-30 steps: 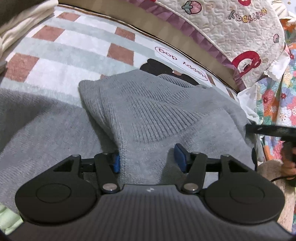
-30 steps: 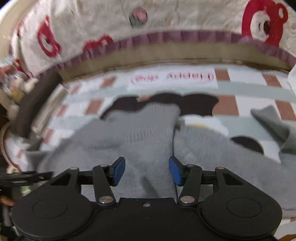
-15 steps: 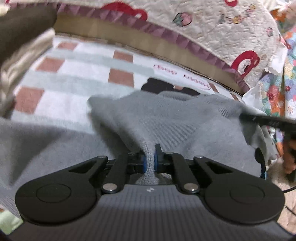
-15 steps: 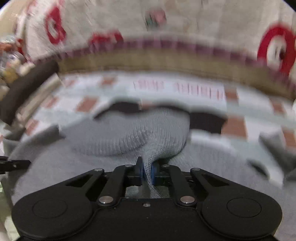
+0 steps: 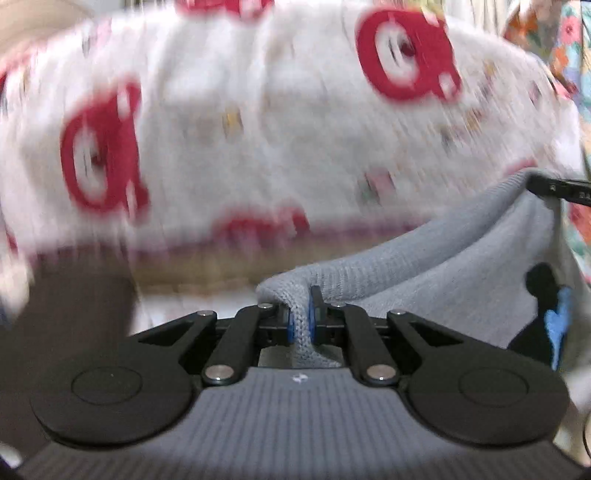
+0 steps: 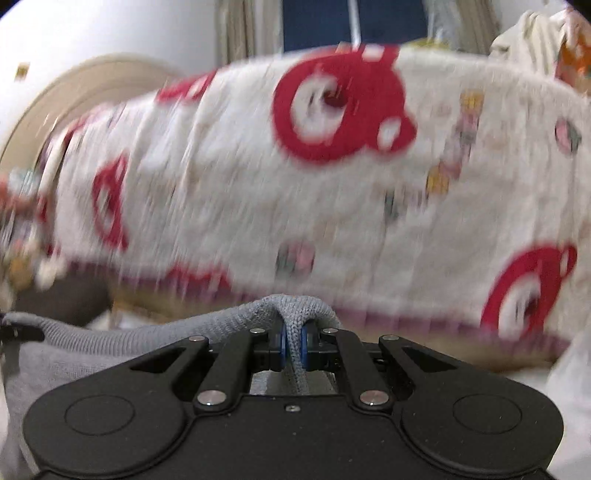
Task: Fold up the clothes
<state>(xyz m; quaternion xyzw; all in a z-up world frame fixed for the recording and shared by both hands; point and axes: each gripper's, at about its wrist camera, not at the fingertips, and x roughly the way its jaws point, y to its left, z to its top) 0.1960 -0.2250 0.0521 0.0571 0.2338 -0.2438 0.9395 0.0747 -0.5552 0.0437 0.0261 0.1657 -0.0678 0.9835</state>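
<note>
Both claws pinched the grey ribbed knit sweater point(image 5: 424, 280): left claw point(image 5: 301, 325) loosening slightly, right claw point(image 6: 291, 349) clamped, the hem stretched sideways between them.

Setting: a home, likely a bedroom. Quilted white bedspread point(image 6: 332, 206) with red bear prints spans 12 o'clock. Curtains point(image 6: 240, 29) hang behind it.
</note>
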